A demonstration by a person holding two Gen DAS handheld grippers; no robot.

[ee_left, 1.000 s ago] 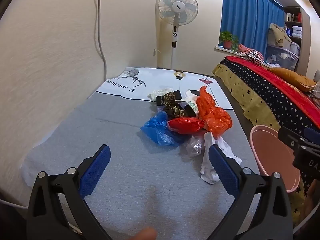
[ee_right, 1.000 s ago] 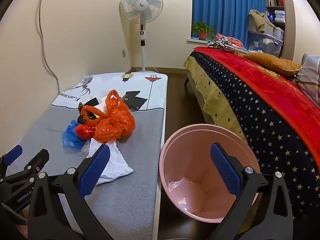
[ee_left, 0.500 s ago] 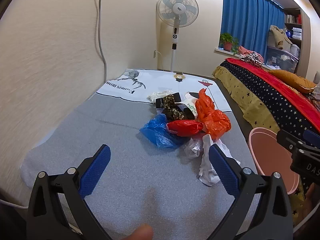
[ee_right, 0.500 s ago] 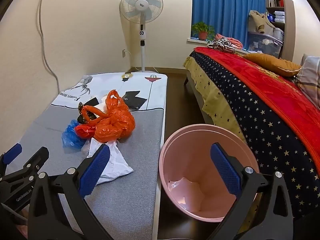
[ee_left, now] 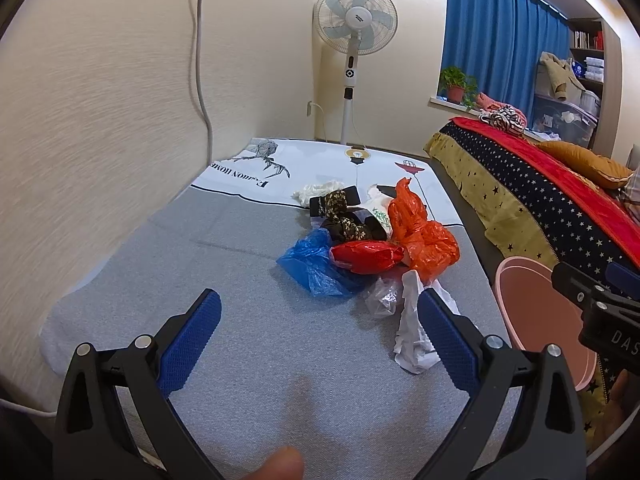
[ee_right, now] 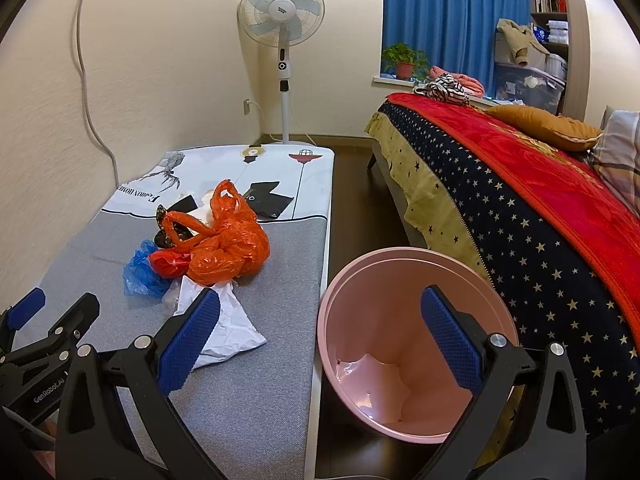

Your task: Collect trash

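A pile of trash lies on the grey mat (ee_left: 200,264): an orange plastic bag (ee_left: 424,236), a red bag (ee_left: 366,256), a blue bag (ee_left: 316,268), a clear wrapper (ee_left: 382,300), white crumpled paper (ee_left: 412,332) and dark patterned wrappers (ee_left: 344,220). My left gripper (ee_left: 320,332) is open and empty, a little short of the pile. My right gripper (ee_right: 320,332) is open and empty above the rim of the pink bin (ee_right: 400,280), which holds a pale scrap. The orange bag (ee_right: 224,248) and white paper (ee_right: 228,328) also show in the right wrist view.
A bed with a red and starred blanket (ee_right: 540,208) stands to the right across a dark floor strip. A standing fan (ee_left: 354,24) is at the far wall. The wall runs along the mat's left side. The pink bin (ee_left: 536,308) sits at the mat's right edge.
The left gripper has drawn back and risen slightly, so the trash pile sits a little farther off. The right gripper has barely moved.
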